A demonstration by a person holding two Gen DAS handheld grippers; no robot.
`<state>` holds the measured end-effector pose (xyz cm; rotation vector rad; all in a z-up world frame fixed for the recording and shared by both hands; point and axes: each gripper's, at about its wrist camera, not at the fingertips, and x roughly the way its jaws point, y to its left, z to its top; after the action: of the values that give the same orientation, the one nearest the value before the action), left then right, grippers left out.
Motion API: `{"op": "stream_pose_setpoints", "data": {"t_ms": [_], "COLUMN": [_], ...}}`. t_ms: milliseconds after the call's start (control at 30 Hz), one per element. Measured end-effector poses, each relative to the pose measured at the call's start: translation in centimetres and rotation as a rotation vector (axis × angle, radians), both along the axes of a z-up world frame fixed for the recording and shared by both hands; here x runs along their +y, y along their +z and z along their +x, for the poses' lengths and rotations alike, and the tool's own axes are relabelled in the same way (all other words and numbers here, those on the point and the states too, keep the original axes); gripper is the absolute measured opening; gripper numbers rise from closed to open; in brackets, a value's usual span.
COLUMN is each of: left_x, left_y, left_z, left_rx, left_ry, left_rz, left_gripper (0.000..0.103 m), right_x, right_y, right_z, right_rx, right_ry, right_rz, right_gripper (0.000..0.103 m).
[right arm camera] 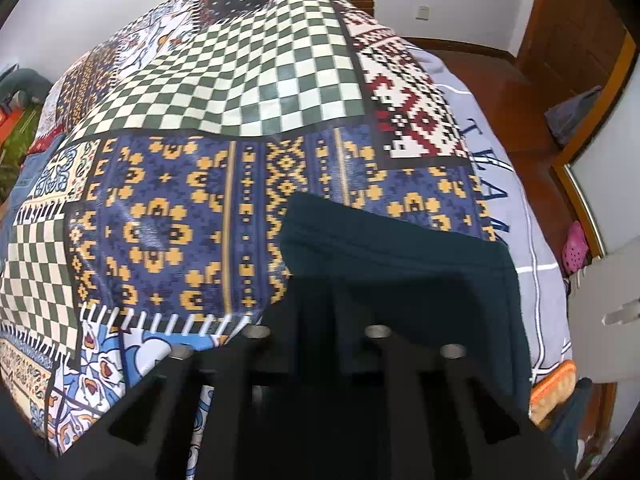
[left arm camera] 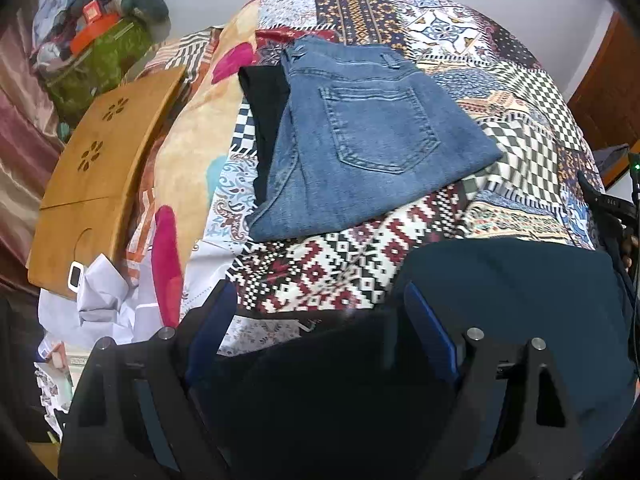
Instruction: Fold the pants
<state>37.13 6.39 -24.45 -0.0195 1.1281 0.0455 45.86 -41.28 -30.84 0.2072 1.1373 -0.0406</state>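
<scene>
Dark teal pants [left arm camera: 508, 292] lie folded on the patchwork bedspread [left arm camera: 340, 272] at the near edge, under both grippers. My left gripper [left arm camera: 320, 320] stands open, its blue-padded fingers [left arm camera: 430, 332] spread over the near part of the dark cloth. In the right wrist view the same pants [right arm camera: 400, 256] show as a flat folded slab. My right gripper [right arm camera: 316, 316] is over their near edge; its fingertips are lost against the dark cloth.
Folded blue jeans [left arm camera: 360, 136] lie on a black garment [left arm camera: 264, 104] farther up the bed. A wooden lap table [left arm camera: 100, 168] and crumpled white paper [left arm camera: 104, 292] are at the left. A wooden door [right arm camera: 576, 40] and floor lie right of the bed.
</scene>
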Motion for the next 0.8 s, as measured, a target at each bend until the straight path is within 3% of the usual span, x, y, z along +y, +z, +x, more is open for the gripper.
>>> {"op": "stream_pose_setpoints", "data": {"t_ms": [200, 433, 600, 700, 800], "left_x": [-2.3, -5.4, -8.7, -10.4, -12.2], "left_y": [1.1, 2.3, 2.1, 1.8, 1.5], "left_z": [-1.6, -2.9, -3.5, -3.9, -4.4], "left_rx": [-0.003, -0.001, 0.018, 0.032, 0.043], "left_ry": [-0.057, -0.105, -0.151, -0.180, -0.208], "left_rz": [-0.010, -0.045, -0.038, -0.035, -0.037], "left_gripper": [0.086, 0.086, 0.086, 0.086, 0.086], "right_x": [-2.9, -9.8, -13.6, -14.9, -15.4], "right_y": [3.0, 11.5, 15.9, 17.1, 16.0], "right_z": [-2.7, -9.3, -14.1, -16.4, -17.3], "right_rx": [-0.050, -0.214, -0.297, -0.326, -0.313], "right_ry": [-0.036, -0.129, -0.172, -0.190, -0.194], "right_rz": [0.027, 0.012, 0.002, 0.005, -0.013], "right_gripper": [0.008, 0.008, 0.008, 0.008, 0.008]}}
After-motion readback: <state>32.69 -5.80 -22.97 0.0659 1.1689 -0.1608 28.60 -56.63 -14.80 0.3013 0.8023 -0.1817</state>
